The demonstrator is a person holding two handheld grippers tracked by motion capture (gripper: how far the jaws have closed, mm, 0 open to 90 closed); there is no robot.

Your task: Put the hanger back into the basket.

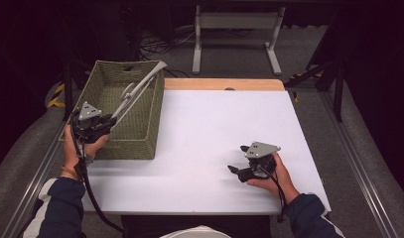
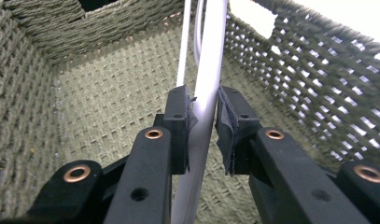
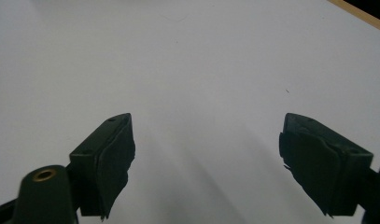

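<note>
1 woven basket | 1 metal tongs over it, clamped in left gripper | right gripper wide apart, empty | white surface

White tabletop with wood far edge before me. Grey carpet floor, dark room. White frame stand beyond, cables on floor, metal rails alongside.

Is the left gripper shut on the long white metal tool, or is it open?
Shut on it: the left gripper has both pads against the long white metal tool, over the green woven basket.
</note>
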